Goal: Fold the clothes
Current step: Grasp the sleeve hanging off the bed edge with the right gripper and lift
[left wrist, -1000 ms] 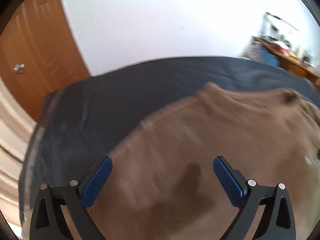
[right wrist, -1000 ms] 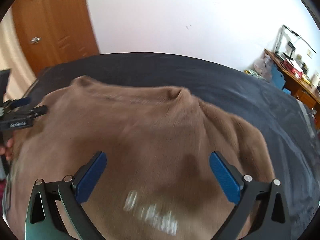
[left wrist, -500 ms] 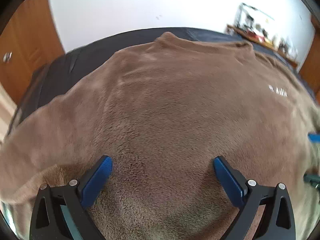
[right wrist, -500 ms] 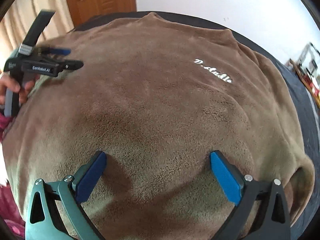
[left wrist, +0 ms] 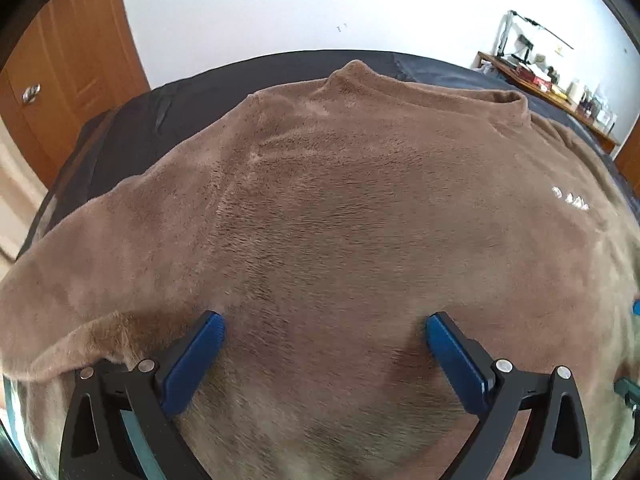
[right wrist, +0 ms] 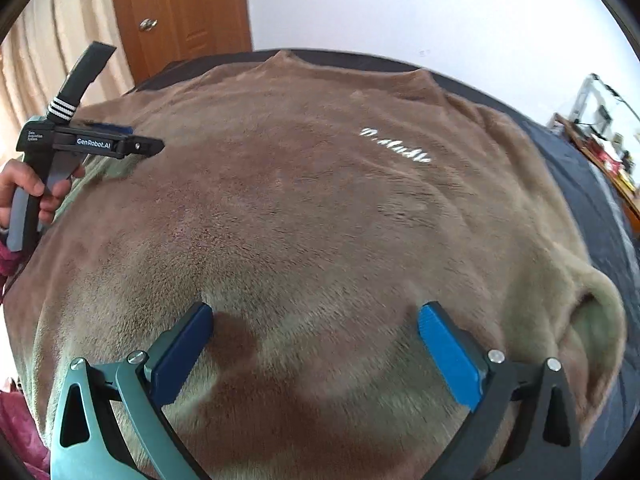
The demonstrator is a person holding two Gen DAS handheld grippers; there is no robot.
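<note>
A brown fleece sweatshirt (left wrist: 340,208) lies spread flat, front up, on a dark blue bed (left wrist: 132,128), collar toward the far wall. White lettering (right wrist: 396,148) marks its chest. My left gripper (left wrist: 324,328) hovers open just above the lower left part of the fabric, nothing between its blue pads. My right gripper (right wrist: 316,316) is open over the sweatshirt (right wrist: 320,220) near the lower right, beside a sleeve cuff (right wrist: 592,320). In the right wrist view the left gripper (right wrist: 132,138) shows from the side, held by a hand (right wrist: 24,188).
A wooden door (right wrist: 180,12) and cream curtains (right wrist: 36,60) stand beyond the bed at left. A cluttered wooden desk (left wrist: 548,84) sits against the white wall at right. Dark bedding (right wrist: 580,184) shows around the sweatshirt.
Both grippers came down close over the sweatshirt and have steadied; a second ago the views were blurred and aimed higher. Both stayed open throughout.
</note>
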